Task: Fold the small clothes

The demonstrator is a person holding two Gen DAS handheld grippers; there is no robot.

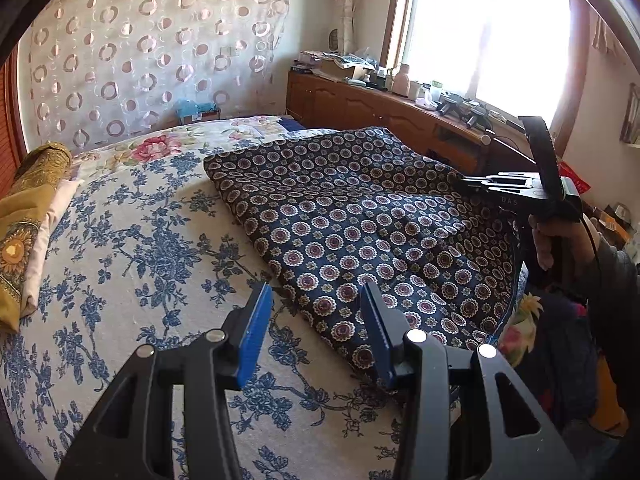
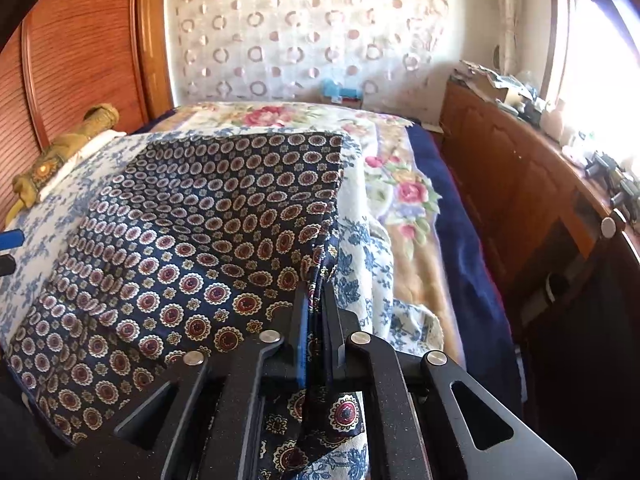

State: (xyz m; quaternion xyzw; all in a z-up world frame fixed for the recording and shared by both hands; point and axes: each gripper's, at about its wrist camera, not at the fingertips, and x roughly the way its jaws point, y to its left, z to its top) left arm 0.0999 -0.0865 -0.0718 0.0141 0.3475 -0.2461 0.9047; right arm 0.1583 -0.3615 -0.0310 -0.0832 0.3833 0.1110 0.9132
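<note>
The dark medallion-print garment (image 1: 360, 220) was spread on the blue-flowered bedsheet (image 1: 132, 248), laid over itself in what appeared to be a first fold, though wrinkles were seen across its surface and further folds were judged to be left. The right gripper (image 2: 316, 312) was seen clamped on the garment's right-hand edge (image 2: 320, 264), several layers of cloth being pinched between its pads. The left gripper (image 1: 316, 320) was held part open above the near-left edge of the garment, with nothing between its blue pads (image 1: 256, 336); that edge was judged not yet taken up.

The pinched layers were shown only in the right wrist view, where a rumpled strip of sheet and a floral blanket (image 2: 404, 192) beside the garment were also revealed. Only in the left wrist view was the hand (image 1: 556, 240) carrying the right gripper shown, along with the window (image 1: 492, 36).
</note>
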